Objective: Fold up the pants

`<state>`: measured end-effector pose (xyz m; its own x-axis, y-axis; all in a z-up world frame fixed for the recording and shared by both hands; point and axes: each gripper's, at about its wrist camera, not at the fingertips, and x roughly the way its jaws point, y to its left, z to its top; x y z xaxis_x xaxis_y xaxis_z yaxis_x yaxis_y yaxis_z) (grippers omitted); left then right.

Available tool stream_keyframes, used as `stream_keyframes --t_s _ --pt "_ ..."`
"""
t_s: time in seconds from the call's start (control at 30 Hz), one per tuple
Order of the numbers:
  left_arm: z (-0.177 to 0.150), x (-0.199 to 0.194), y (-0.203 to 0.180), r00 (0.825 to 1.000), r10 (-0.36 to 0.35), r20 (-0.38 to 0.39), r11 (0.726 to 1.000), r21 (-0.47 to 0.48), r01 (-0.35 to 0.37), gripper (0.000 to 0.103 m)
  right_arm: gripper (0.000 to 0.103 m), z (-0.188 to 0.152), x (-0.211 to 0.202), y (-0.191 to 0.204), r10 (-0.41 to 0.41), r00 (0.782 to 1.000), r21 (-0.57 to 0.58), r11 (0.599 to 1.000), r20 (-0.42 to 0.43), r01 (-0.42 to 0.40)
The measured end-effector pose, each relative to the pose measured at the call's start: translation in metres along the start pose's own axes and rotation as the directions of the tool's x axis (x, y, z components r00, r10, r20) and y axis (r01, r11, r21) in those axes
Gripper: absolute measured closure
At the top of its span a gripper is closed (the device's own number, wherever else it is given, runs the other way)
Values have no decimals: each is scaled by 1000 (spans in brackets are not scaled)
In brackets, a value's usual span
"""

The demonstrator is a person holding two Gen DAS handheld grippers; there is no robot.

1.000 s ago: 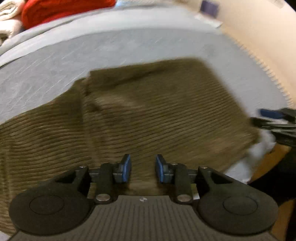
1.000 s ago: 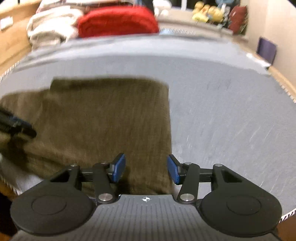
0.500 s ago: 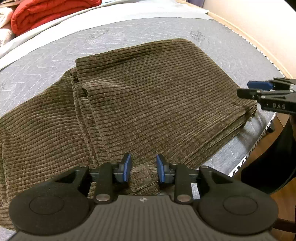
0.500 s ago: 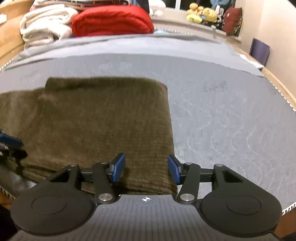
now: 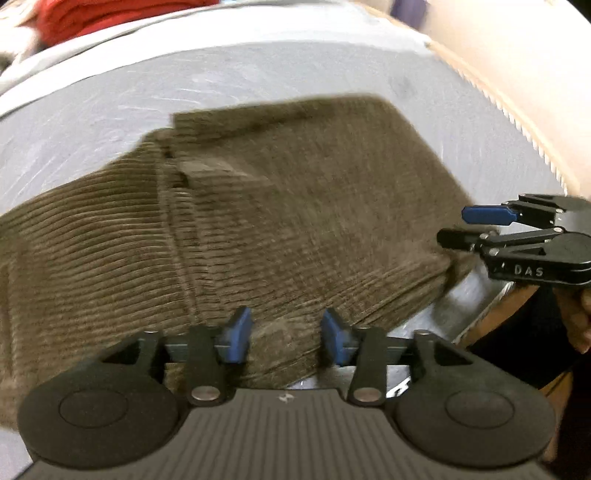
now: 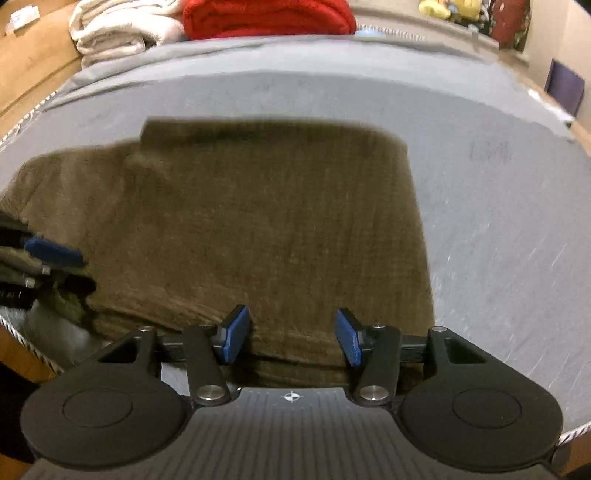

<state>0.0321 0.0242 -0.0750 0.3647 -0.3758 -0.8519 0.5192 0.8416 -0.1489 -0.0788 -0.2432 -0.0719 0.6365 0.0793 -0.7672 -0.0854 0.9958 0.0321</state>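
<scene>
— Two views to go through; what does the left wrist view show?

— Brown ribbed corduroy pants (image 5: pixel 295 229), folded into a broad flat panel, lying on the grey quilted mattress (image 5: pixel 110 110) of a bed. A stepped fold edge runs down the left part of the cloth. The left gripper (image 5: pixel 286 339) sits low over the near hem; its jaws have just been opening, and now the blue pads (image 5: pixel 236 338) stand apart with the corduroy edge between them but not pinched. It is released.

— Anything else in that view?

— The right gripper (image 5: pixel 458 225) reaches in from the right edge, just beside the right corner of the pants. A red blanket (image 5: pixel 92 14) is a blur at the top left, and a beige wall (image 5: pixel 517 74) runs along the right.

— And the right wrist view?

— The same pants (image 6: pixel 266 221) fill the middle, the folded right edge running straight down the mattress (image 6: pixel 498 221). The right gripper (image 6: pixel 291 338) hovers over the near hem, jaws spread, cloth showing between the pads without being clamped; it too is released. The left gripper (image 6: pixel 55 254) pokes in at the left edge over the cloth.

— The background?

— The red blanket (image 6: pixel 266 18) lies beside a pile of cream folded towels (image 6: pixel 118 33) at the head of the bed, and some blurred yellow soft toys (image 6: pixel 443 7) sit at the top right.
</scene>
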Motion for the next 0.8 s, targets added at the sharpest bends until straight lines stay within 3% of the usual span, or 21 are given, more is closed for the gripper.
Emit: stream_keyframes --t_s 0.2,0.3,0.4,0.47,0.53,0.57,0.67,0.8 --pt "0 -64 53 994 12 109 985 -171 7 44 48 54 -56 4 45 975 -33 999 216 -39" --pt "-4 -90 92 985 79 153 963 -267 -35 38 43 70 -72 5 87 955 -93 994 284 -63" --pt "-18 -98 133 974 149 170 926 -371 -77 30 42 70 -64 3 109 949 -103 991 297 -82" --pt "-34 -94 160 974 171 148 873 -480 -80 29 42 62 -50 0 106 957 -66 994 270 -92" --pt "-46 -92 183 976 190 105 790 -607 -89 29 43 55 -33 1 110 971 -18 994 213 -109" --pt "-49 -95 189 969 216 117 768 -633 -95 28 43 54 -28 4 114 975 -8 993 189 -115" --pt "-54 -101 208 947 303 104 700 -699 -147 22 43 55 -30 18 131 966 -51 991 225 -123" --pt "-65 -92 238 955 294 33 550 -823 -140 20 43 50 -19 28 141 972 -117 986 187 -121"
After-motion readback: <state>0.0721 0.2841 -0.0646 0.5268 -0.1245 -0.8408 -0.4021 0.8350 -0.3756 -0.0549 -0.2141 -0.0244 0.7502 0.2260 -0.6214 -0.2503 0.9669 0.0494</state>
